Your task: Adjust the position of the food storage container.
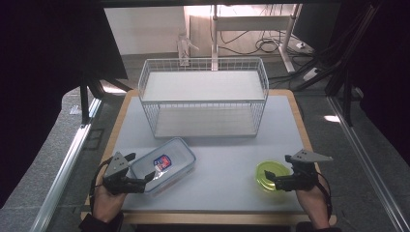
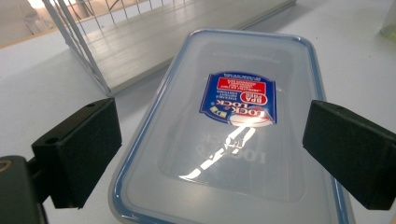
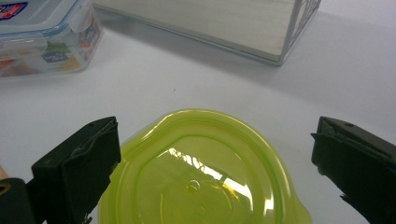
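The left gripper [image 1: 145, 178] sits at the near left of the table [image 1: 227, 169], jaws spread wide and holding nothing. The box [image 2: 224, 140], a clear rectangular container with a blue-rimmed lid, lies between the jaws in the left gripper view, with a visible gap to each pad. In the high view it rests at an angle to the table edge.

The right gripper [image 1: 271, 181] sits at the near right, jaws likewise released. The bowl [image 3: 201, 172], a round yellow-green lidded container, lies between and just ahead of them, touching neither pad as far as the frames show.

Beyond both stands the rack [image 1: 203, 96], a white wire two-shelf unit with both shelves bare.

Likely faults from this position:

- Box: the lid is smooth and glossy. Closing on the lid rim instead of the walls may let the pads slide off. Because the box lies skewed, uneven pad contact may spin it on the table.
- Bowl: the round wall gives each flat pad only a narrow contact. An off-centre close may push the bowl out forward.
- Rack: the lower shelf has limited height under the upper one. A container carried too high may strike the wire front.
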Tool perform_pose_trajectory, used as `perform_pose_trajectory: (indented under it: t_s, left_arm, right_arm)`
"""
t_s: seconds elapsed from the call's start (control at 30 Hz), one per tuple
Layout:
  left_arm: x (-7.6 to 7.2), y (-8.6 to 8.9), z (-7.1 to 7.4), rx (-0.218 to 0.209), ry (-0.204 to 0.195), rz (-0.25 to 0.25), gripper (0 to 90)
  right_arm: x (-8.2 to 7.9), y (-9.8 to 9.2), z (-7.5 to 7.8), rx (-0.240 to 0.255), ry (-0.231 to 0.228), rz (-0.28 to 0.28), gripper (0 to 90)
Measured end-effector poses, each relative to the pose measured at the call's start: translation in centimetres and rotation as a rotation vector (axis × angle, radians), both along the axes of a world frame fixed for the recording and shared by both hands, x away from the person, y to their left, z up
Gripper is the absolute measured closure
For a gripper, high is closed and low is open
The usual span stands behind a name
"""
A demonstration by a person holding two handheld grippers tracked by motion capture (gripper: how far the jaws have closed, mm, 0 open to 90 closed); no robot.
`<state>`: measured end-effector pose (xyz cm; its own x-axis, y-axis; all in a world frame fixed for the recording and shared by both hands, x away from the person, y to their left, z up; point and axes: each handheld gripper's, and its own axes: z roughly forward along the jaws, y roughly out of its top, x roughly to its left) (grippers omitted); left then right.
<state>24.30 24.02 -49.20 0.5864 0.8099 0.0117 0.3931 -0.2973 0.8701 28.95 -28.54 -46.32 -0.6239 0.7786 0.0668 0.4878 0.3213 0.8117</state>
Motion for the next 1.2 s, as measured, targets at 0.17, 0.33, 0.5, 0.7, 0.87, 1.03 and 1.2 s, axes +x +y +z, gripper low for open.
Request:
perform_pose_trajectory:
  t_s: [0.17,0.33,0.5,0.7,0.87,1.03,1.2]
  left_arm:
    - [-0.2,0.1,0.0,-0.008,-0.002,-0.002,5.2]
    - [-0.1,0.2,-0.1,-0.007,0.002,-0.004,5.2]
    - [-0.1,0.4,-0.2,-0.012,0.002,-0.001,5.2]
    - [-0.2,0.4,-0.2,-0.005,-0.009,0.0,5.3]
    - [-0.3,0.6,-0.1,-0.024,-0.013,-0.004,5.4]
    - [-0.3,0.7,-0.1,-0.028,-0.014,-0.001,5.7]
    - [-0.3,0.7,0.0,-0.03,-0.019,0.0,5.8]
  right_arm:
    - [-0.1,0.6,0.1,-0.028,-0.018,-0.027,0.0]
    - [-0.2,1.0,0.3,-0.02,-0.013,-0.019,0.0]
    - [-0.1,1.2,0.3,-0.029,-0.013,-0.018,0.0]
    - [-0.2,1.7,0.3,-0.046,0.018,0.017,8.0]
    - [-0.6,3.3,0.9,-0.066,0.031,0.056,39.9]
    - [-0.8,4.7,1.0,-0.097,0.045,0.106,70.3]
    - [-0.9,5.5,0.7,-0.101,0.04,0.136,85.6]
